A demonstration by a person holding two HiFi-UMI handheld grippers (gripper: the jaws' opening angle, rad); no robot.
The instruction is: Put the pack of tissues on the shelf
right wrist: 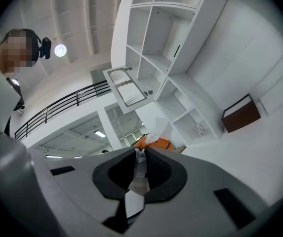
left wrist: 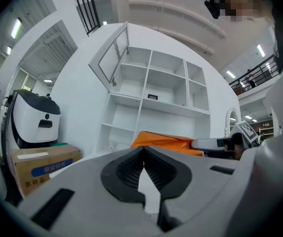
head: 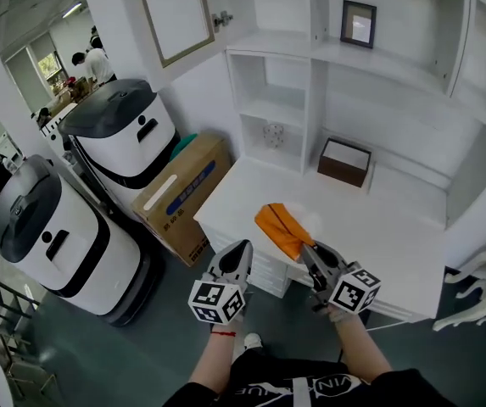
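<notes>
The pack of tissues [head: 279,225] is orange with a pale end flap. It hangs above the front edge of the white desk [head: 378,227], held by my right gripper [head: 305,249]. In the right gripper view the jaws [right wrist: 140,153] are shut on the pack's thin flap, and orange wrapper [right wrist: 156,143] shows just beyond the tips. My left gripper [head: 243,247] hovers left of the pack, off the desk's front corner. Its jaws [left wrist: 143,150] meet at the tips with nothing between them, and the pack [left wrist: 163,140] shows beyond them. White shelves [head: 281,100] rise behind the desk.
A dark brown open box [head: 344,161] sits at the back of the desk, and a small glass object [head: 274,134] stands in a low shelf cubby. A picture frame [head: 358,22] stands on a higher shelf. A cardboard box [head: 183,193] and two white-and-black machines [head: 52,236] stand on the floor to the left.
</notes>
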